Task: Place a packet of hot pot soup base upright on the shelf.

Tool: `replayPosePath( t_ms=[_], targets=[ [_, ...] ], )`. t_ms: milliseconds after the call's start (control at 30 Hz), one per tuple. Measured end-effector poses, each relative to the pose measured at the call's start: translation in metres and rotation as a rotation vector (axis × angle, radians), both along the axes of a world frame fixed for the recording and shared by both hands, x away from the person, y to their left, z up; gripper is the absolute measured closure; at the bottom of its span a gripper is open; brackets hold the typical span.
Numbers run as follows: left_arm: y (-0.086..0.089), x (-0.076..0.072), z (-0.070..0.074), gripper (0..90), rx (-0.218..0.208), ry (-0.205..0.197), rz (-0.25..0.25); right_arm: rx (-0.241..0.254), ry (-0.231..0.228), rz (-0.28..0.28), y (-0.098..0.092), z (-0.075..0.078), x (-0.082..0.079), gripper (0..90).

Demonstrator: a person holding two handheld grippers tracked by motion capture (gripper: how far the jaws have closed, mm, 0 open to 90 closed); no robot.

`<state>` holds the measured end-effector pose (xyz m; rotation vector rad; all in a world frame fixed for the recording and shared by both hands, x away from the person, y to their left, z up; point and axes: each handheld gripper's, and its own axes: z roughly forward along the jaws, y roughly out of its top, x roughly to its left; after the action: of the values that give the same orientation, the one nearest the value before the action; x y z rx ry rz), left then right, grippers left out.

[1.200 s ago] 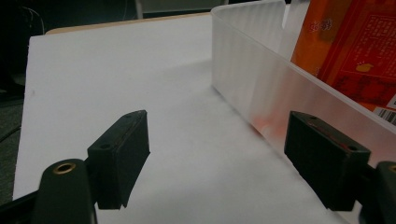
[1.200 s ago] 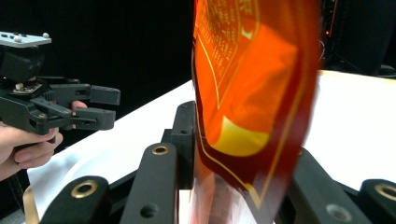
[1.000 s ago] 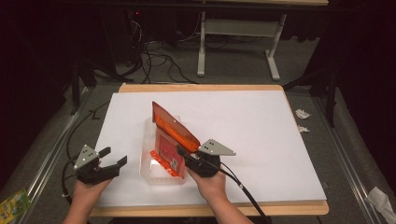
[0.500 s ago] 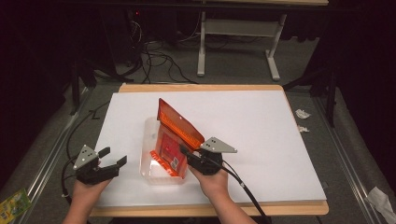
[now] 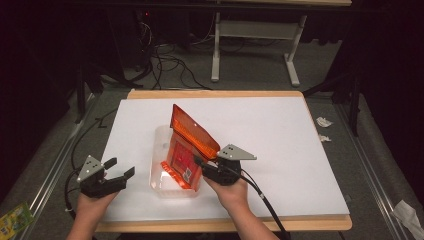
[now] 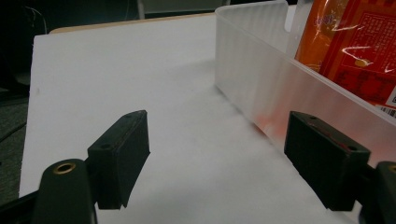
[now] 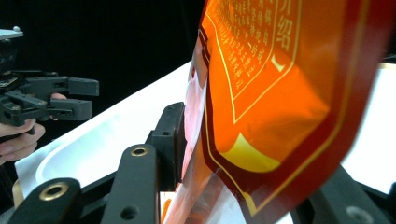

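High view: right gripper (image 5: 200,167) jaws just eased apart around orange packet (image 5: 192,135), now raised steeper in clear tub (image 5: 159,145) | release judged under way | left gripper (image 5: 120,176) wide, empty.

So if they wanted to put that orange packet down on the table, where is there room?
Bare white table lies right of the clear tub, and along the far edge. It is crowded around the tub, where the orange packet leans between the right gripper jaws, left gripper nearby.
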<state>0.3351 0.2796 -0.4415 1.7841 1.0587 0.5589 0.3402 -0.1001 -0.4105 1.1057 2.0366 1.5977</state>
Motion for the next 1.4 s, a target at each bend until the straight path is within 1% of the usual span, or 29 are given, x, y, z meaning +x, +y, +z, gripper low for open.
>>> replayPosePath(
  t_ms=[133, 267, 367, 467, 567, 633, 667, 767, 867, 933, 1067, 1133, 1233, 1267, 1333, 1367, 1400],
  targets=[
    [0.000, 0.000, 0.000, 22.8, 0.001, 0.000, -0.001, -0.001, -0.007, 0.007, -0.002, 0.003, -0.001, 54.5],
    [0.000, 0.000, 0.000, 22.8, -0.001, 0.001, -0.001, -0.003, -0.011, 0.016, -0.004, 0.005, -0.002, 47.1],
    [-0.001, 0.000, -0.001, 22.8, 0.001, 0.000, -0.003, -0.013, -0.019, 0.035, -0.005, 0.007, -0.003, 40.1],
    [-0.002, 0.001, -0.001, 22.9, -0.002, 0.001, -0.004, -0.010, -0.011, 0.060, -0.007, 0.010, -0.004, 32.2],
    [-0.001, 0.001, -0.001, 22.8, -0.002, 0.004, -0.006, -0.006, -0.025, 0.074, -0.012, 0.015, -0.009, 28.7],
    [-0.001, 0.001, -0.002, 22.8, -0.003, 0.007, -0.008, -0.007, -0.032, 0.081, -0.016, 0.018, -0.013, 24.9],
    [-0.001, 0.000, -0.002, 22.7, -0.003, 0.007, -0.009, -0.009, -0.037, 0.073, -0.018, 0.019, -0.016, 22.6],
    [-0.002, 0.000, -0.002, 22.8, -0.007, 0.006, -0.010, -0.004, -0.051, 0.075, -0.028, 0.024, -0.023, 19.7],
    [-0.002, 0.000, -0.003, 22.7, -0.007, 0.008, -0.012, 0.003, -0.065, 0.066, -0.043, 0.028, -0.029, 19.6],
    [-0.002, -0.001, -0.003, 22.7, -0.007, 0.009, -0.011, 0.004, -0.075, 0.049, -0.056, 0.029, -0.032, 18.7],
    [-0.004, -0.002, -0.003, 22.7, -0.006, 0.007, -0.012, -0.032, -0.098, -0.014, -0.086, 0.028, -0.037, 16.7],
    [-0.005, -0.003, -0.003, 22.6, -0.005, 0.006, -0.015, -0.042, -0.103, -0.049, -0.103, 0.025, -0.040, 16.6],
    [-0.007, -0.004, -0.003, 22.5, 0.006, 0.005, -0.026, -0.047, -0.102, -0.111, -0.132, 0.020, -0.046, 15.1],
    [-0.008, -0.004, -0.003, 22.5, 0.009, 0.005, -0.029, -0.050, -0.089, -0.139, -0.142, 0.017, -0.048, 14.9],
    [-0.008, -0.004, -0.003, 22.4, 0.012, 0.002, -0.031, -0.070, -0.080, -0.202, -0.163, 0.012, -0.054, 14.4],
    [-0.008, -0.005, -0.002, 22.4, 0.011, 0.000, -0.032, -0.072, -0.068, -0.233, -0.173, 0.009, -0.059, 13.4],
    [-0.008, -0.005, -0.002, 22.3, 0.011, -0.003, -0.033, -0.074, -0.068, -0.259, -0.184, 0.005, -0.063, 12.3]
  ],
)
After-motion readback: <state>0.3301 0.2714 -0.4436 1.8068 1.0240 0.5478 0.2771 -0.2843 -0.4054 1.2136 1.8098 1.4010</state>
